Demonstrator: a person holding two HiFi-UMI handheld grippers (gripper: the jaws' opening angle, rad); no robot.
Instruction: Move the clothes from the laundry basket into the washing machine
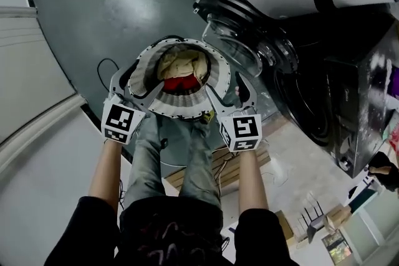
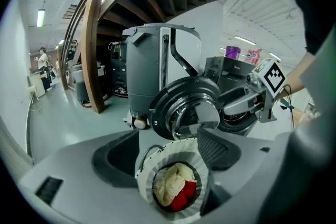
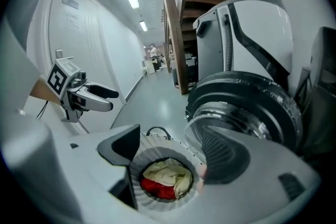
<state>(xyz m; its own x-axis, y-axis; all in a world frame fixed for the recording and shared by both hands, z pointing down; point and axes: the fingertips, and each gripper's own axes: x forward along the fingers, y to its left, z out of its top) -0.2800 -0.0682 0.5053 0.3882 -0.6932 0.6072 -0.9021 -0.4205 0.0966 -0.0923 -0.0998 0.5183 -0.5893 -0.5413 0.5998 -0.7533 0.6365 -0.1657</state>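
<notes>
Your left gripper point(image 1: 138, 81) and right gripper point(image 1: 225, 93) both have their jaws spread wide, with nothing clamped in either. The laundry basket point(image 1: 217, 79) lies just ahead, between the two, with cream and red clothes point(image 1: 182, 70) inside it. The washing machine point(image 1: 312, 103) stands open beyond your right gripper.

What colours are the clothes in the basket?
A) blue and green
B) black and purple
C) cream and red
C: inside the laundry basket a cream cloth lies beside a red cloth.
</notes>
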